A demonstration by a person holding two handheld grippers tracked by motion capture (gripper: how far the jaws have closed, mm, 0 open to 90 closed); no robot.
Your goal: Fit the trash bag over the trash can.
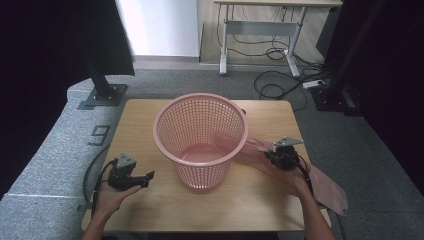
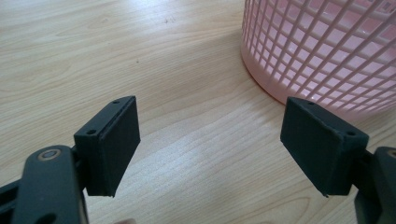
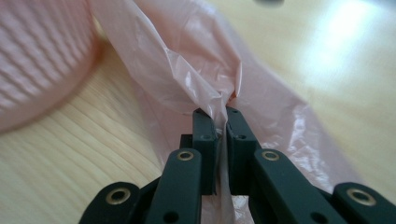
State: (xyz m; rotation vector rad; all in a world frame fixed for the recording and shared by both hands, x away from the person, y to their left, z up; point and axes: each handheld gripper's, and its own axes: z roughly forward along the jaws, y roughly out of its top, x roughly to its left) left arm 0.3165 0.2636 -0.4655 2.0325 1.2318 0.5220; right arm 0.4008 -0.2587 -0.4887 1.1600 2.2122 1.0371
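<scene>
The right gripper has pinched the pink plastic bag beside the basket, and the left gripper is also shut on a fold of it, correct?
Not quite. The left gripper is open over bare table in the left gripper view. The right gripper does pinch the pink plastic bag beside the basket.

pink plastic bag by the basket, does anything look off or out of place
Nothing damaged or spilled. The thin pink plastic bag lies crumpled, trailing off the wooden table's right edge, one fold pinched in the right gripper beside the upright pink mesh basket.
</scene>
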